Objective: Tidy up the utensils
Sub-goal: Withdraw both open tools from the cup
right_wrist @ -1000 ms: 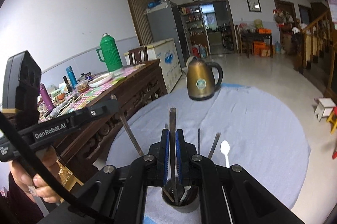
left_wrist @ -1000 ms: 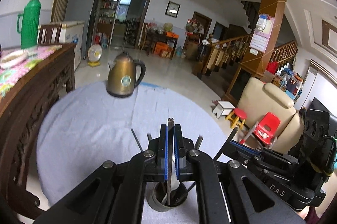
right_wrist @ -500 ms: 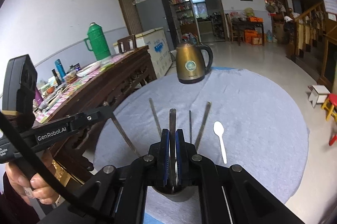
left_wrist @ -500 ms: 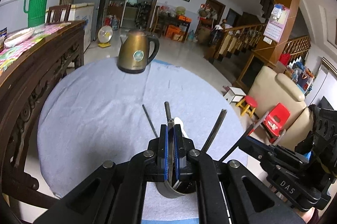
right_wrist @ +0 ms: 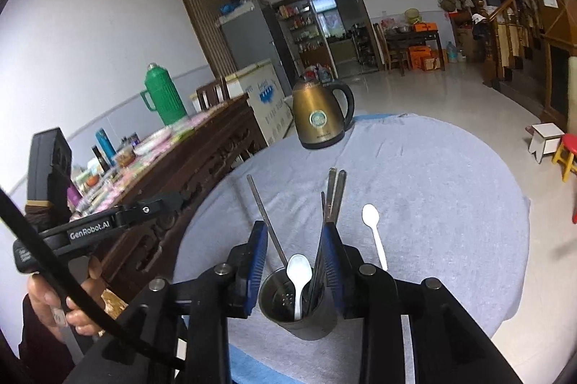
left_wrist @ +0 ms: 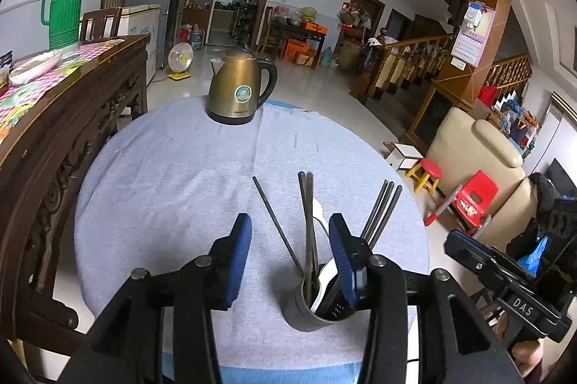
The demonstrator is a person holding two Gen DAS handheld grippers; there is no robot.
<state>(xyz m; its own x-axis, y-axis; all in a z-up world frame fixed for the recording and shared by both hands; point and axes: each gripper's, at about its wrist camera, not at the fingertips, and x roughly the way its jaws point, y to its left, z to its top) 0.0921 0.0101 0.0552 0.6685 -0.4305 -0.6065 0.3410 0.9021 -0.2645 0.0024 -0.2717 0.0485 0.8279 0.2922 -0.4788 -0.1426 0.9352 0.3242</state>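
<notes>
A dark metal utensil cup [left_wrist: 313, 309] stands near the front edge of the round table; it also shows in the right wrist view [right_wrist: 294, 306]. Several dark chopsticks [left_wrist: 307, 221] lean in it, with a white plastic spoon [right_wrist: 298, 275]. A second white spoon [right_wrist: 373, 228] lies on the cloth to the right of the cup. My left gripper [left_wrist: 288, 254] is open and empty, just above and left of the cup. My right gripper [right_wrist: 294, 256] is open and empty, its jaws on either side of the cup's top.
A bronze electric kettle [left_wrist: 239, 91] stands at the table's far edge. The table has a grey-blue cloth [left_wrist: 180, 174]. A carved wooden sideboard [left_wrist: 54, 117] with a green thermos [left_wrist: 65, 8] is close on the left. Stools and an armchair [left_wrist: 468, 160] are on the right.
Both grippers have opened and let go of the chopsticks they held, which now stand in the cup. Both grippers have pulled back a little.
</notes>
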